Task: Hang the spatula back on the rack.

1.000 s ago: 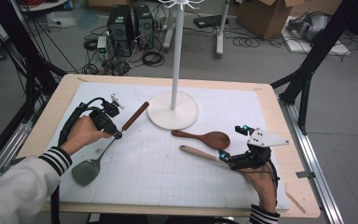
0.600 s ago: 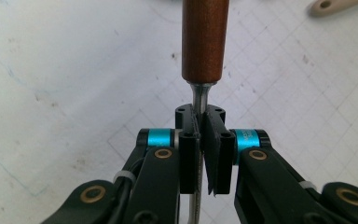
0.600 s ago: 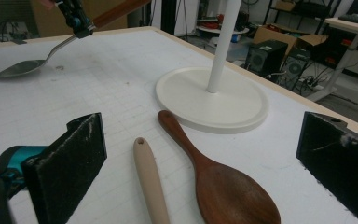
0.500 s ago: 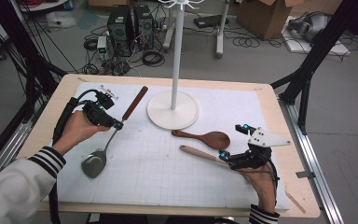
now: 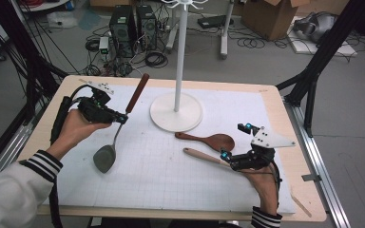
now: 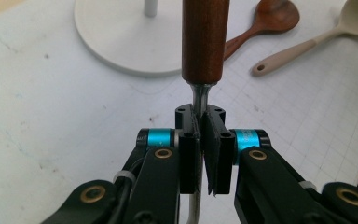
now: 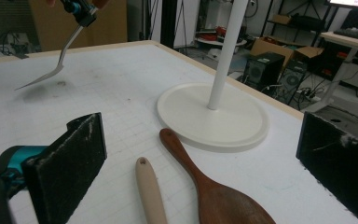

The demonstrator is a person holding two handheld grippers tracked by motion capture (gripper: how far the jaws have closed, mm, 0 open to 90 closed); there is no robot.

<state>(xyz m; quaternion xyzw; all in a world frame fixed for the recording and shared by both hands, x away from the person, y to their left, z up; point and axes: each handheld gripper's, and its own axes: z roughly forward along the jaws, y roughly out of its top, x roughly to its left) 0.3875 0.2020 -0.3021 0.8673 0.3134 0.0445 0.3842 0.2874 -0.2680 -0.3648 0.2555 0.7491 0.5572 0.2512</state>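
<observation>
My left gripper [image 5: 120,118] is shut on the thin metal shaft of a spatula [image 5: 105,157], just below its brown wooden handle [image 5: 138,92]. The grey blade hangs a little above the white mat, handle pointing to the back. In the left gripper view the pads [image 6: 192,144] pinch the shaft [image 6: 199,95]. My right gripper [image 5: 235,141] rests open at the front right. A dark wooden spoon [image 7: 209,191] and a pale wooden spoon [image 7: 150,193] lie on the mat between its wide jaws, untouched. The right gripper view also shows the lifted spatula [image 7: 51,70] far off.
A white stand with a round base [image 5: 164,121] and a tall pole [image 5: 180,57] rises at the back middle of the gridded mat [image 5: 161,180]. The wooden table edge [image 5: 309,209] frames the mat. Cables, computer cases and boxes sit on the floor beyond.
The left gripper has risen and drifted right with the spatula. The blade came off the mat and the handle swung toward the back. The right gripper stayed put.
</observation>
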